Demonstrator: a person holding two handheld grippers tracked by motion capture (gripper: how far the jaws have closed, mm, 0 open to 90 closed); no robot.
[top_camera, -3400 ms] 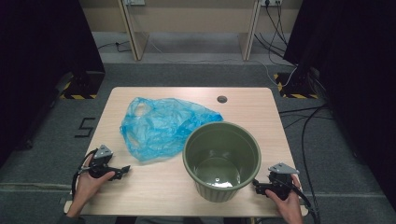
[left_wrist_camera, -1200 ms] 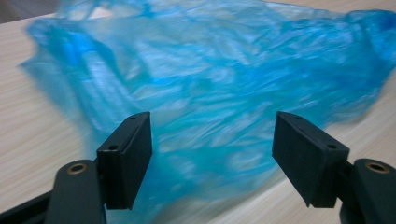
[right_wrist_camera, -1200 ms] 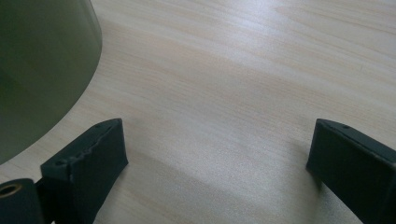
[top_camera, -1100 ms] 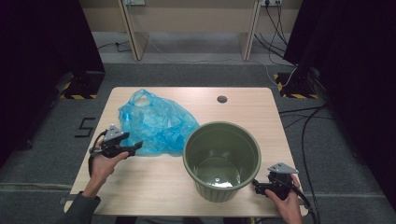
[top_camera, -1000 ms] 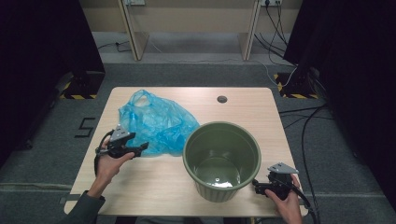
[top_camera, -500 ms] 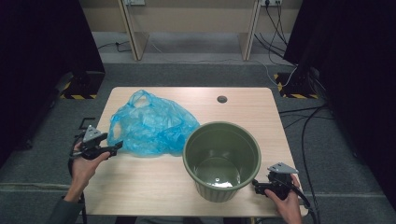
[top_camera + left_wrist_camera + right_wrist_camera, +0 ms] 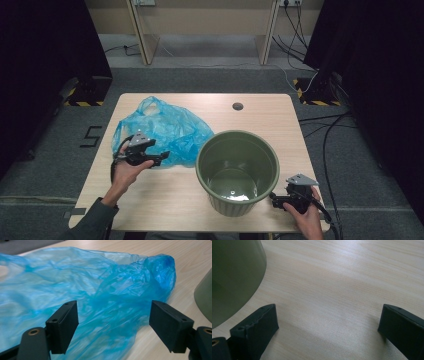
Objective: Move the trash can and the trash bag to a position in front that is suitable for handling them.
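A crumpled blue plastic bag [image 7: 165,125] lies on the left half of the wooden table [image 7: 165,200]. My left gripper [image 7: 162,159] is at the bag's near edge, jaws open wide. In the left gripper view the bag [image 7: 100,290] spreads right in front of the left gripper [image 7: 117,325] and reaches in between its jaws. A green bucket [image 7: 237,170] stands upright to the right of the bag and holds nothing. My right gripper [image 7: 274,200] rests low at the bucket's near right side, open. In the right gripper view the right gripper [image 7: 329,327] has bare table between its jaws, with the bucket wall [image 7: 234,277] at the left.
A small dark round hole [image 7: 238,106] sits near the table's far edge. The bucket's side [image 7: 203,297] shows at the right of the left gripper view. Cables [image 7: 325,130] run over the floor to the right of the table. Wooden legs [image 7: 142,35] stand beyond it.
My left gripper went up to the bag, swung out to the table's left side, and has now come back right to the bag's near edge. The bag has bunched up slightly. The right gripper stayed put.
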